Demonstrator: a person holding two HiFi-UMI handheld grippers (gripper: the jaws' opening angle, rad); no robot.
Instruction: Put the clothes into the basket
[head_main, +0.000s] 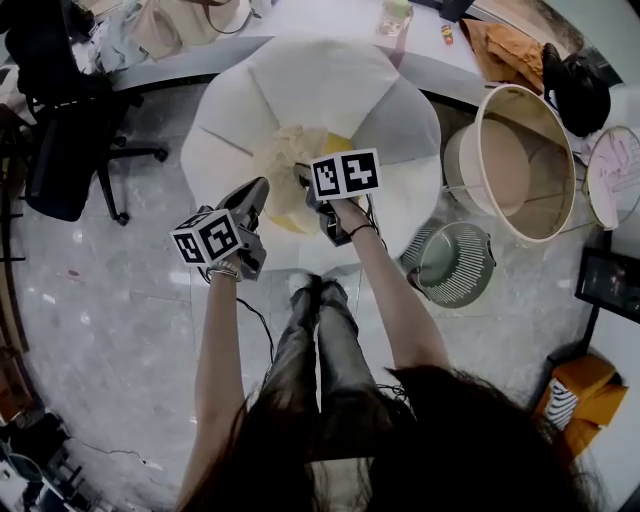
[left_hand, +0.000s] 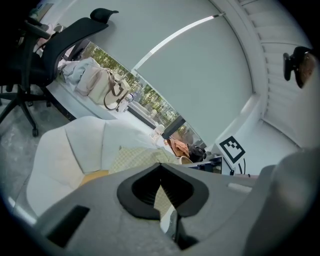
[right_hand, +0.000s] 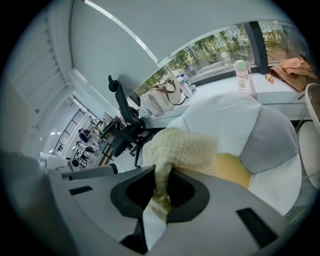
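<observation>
Pale yellow, finely checked garment (right_hand: 187, 150), bunched over the white petal-backed chair (head_main: 320, 85), with left gripper (left_hand: 161, 170) and right gripper (right_hand: 159, 175) each clamped on its fabric.

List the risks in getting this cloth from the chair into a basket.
1. The left gripper and right gripper each pinch only a narrow fold of the checked cloth; it may slip free.
2. The rest hangs low over the yellow cushion and might drag it.
3. The green basket has a small mouth; the cloth may drape over its rim.
</observation>
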